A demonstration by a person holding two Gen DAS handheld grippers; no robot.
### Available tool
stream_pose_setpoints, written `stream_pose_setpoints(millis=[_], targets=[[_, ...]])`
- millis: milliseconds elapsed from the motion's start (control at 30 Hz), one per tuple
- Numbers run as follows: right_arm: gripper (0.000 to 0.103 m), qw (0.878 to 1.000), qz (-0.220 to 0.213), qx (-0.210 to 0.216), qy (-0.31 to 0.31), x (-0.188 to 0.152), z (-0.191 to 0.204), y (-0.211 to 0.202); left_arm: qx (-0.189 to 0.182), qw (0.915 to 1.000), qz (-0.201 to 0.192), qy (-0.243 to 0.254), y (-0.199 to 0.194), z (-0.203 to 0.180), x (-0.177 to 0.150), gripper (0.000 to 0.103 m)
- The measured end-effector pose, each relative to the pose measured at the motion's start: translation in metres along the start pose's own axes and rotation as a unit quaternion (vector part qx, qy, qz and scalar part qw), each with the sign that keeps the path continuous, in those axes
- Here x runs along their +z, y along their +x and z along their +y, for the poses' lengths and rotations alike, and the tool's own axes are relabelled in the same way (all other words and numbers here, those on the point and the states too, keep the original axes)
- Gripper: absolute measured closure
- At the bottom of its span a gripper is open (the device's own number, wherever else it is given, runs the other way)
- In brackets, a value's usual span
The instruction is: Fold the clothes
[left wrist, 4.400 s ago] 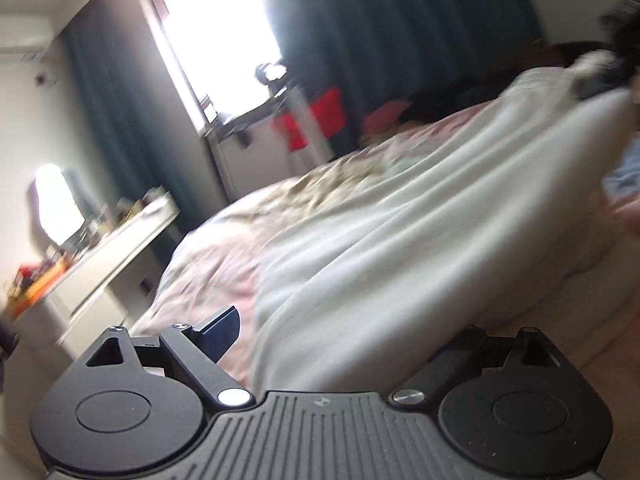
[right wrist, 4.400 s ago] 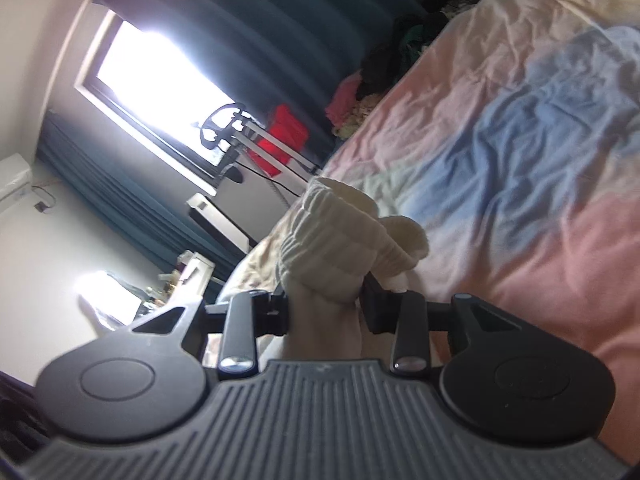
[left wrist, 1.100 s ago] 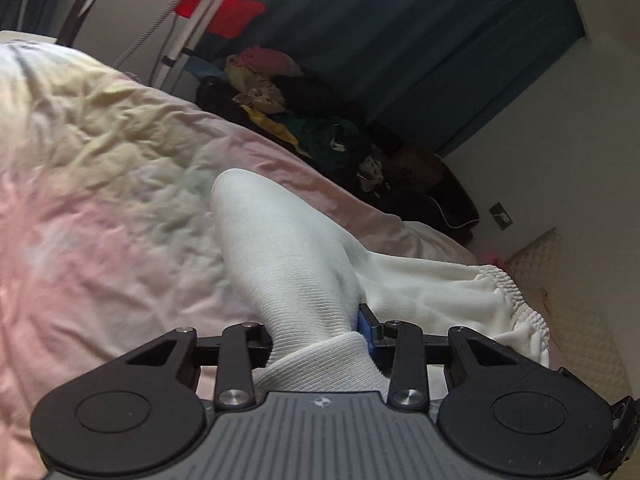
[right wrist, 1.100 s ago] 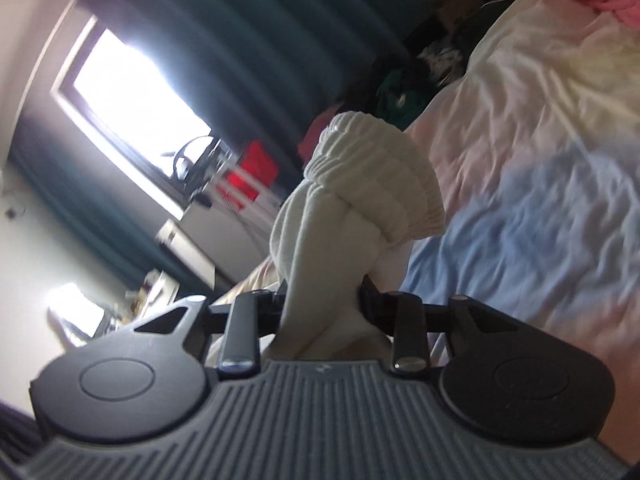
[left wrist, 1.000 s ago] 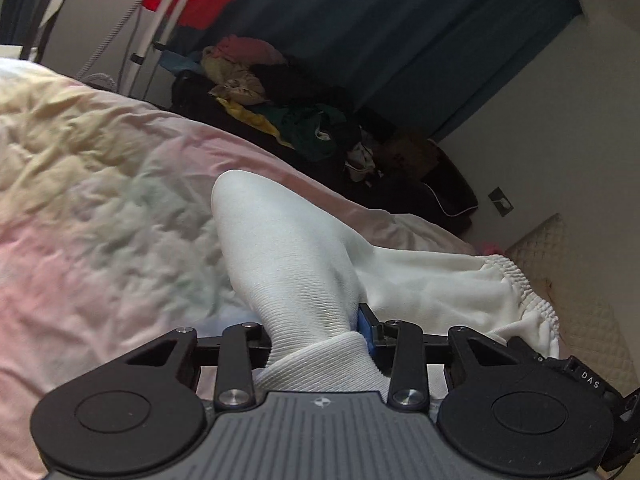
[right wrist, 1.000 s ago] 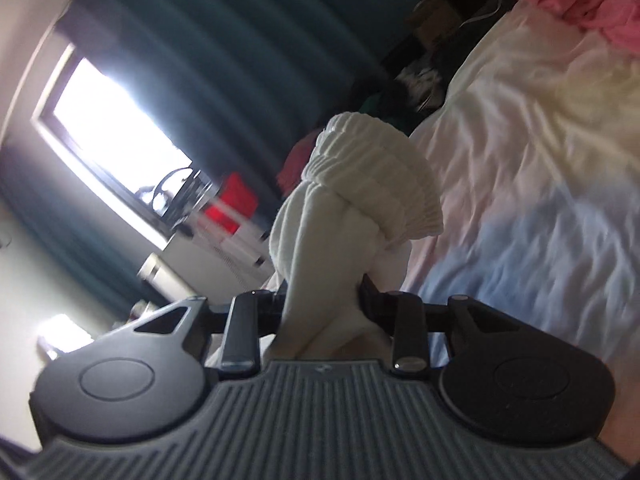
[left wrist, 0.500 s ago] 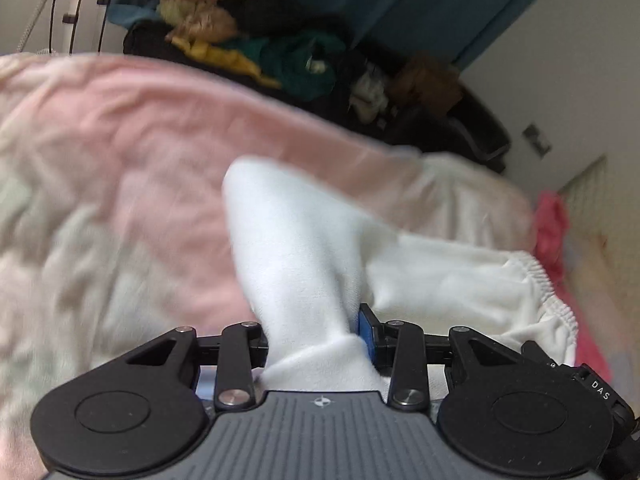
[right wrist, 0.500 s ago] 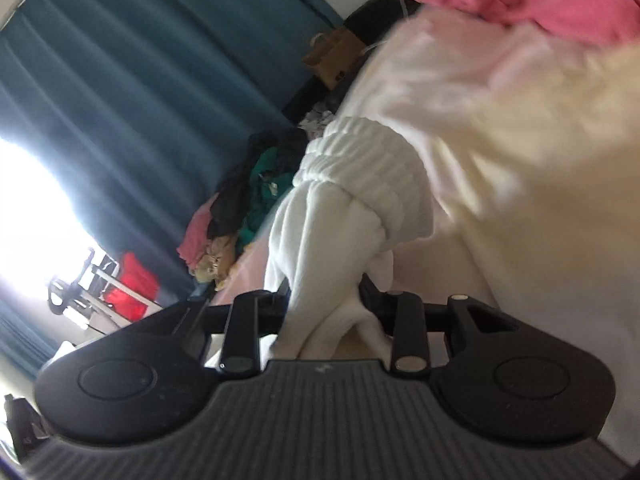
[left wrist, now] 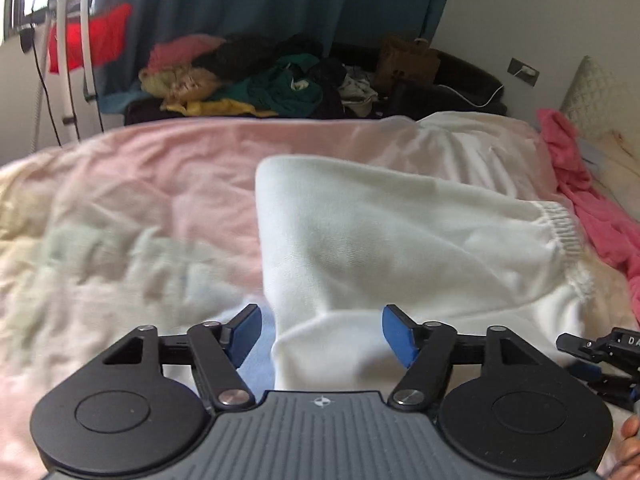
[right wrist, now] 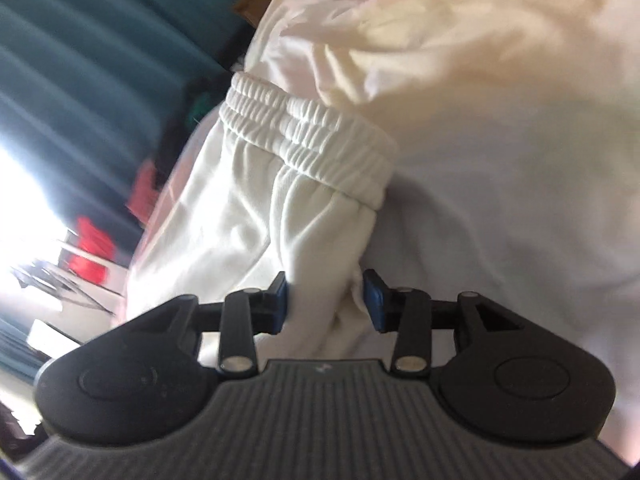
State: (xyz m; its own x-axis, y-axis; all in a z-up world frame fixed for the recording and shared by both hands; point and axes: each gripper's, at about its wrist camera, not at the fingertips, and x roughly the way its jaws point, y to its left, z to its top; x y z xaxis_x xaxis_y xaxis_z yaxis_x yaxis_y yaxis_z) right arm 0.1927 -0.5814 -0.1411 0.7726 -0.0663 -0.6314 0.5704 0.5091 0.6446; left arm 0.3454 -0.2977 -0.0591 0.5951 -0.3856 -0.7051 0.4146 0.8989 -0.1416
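1 garment, white sweatpants (left wrist: pixel 384 240), lies doubled over on the pastel bedsheet (left wrist: pixel 132 184). Left gripper (left wrist: pixel 322 334) stands wide, cloth released; right gripper (right wrist: pixel 325 304) has narrow jaws pinching fabric below the elastic waistband (right wrist: pixel 304 140). Further folds likely remain.

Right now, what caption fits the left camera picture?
Left gripper open around white pants on the bed.

Two wrist fisheyes, low over the bed (left wrist: pixel 120 184)
Left faces the curtain (left wrist: pixel 240 0) level; right is rolled, close; both share the white trousers (left wrist: pixel 380 232).
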Motion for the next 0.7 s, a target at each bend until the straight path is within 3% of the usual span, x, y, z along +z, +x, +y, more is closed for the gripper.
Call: stream_pose_setpoints(millis=[133,267,433,600,700], targets=[[0.061,0.998,-0.003,-0.015,-0.065,-0.009,0.029,-0.046,0.008,0.9995,-0.032,-0.001,-0.075,-0.01,-0.004,0.028],[0.06,0.992,-0.021,0.01,-0.128,-0.026,0.066,-0.103,0.01,0.9973,-0.071,0.014,-0.151,-0.024,-0.011,0.02],[0.06,0.973,-0.058,0.03,-0.22,-0.053,0.107,-0.175,-0.008,0.9946,-0.1,0.024,-0.239,-0.038,-0.03,0.015],[0.06,0.962,-0.093,0.048,-0.253,-0.08,0.131,-0.249,0.004,0.988,-0.15,0.036,-0.313,-0.044,-0.059,0.006],[0.042,0.951,-0.117,0.056,-0.279,-0.099,0.142,-0.29,0.028,0.9816,-0.184,0.044,-0.346,-0.044,-0.083,0.002]])
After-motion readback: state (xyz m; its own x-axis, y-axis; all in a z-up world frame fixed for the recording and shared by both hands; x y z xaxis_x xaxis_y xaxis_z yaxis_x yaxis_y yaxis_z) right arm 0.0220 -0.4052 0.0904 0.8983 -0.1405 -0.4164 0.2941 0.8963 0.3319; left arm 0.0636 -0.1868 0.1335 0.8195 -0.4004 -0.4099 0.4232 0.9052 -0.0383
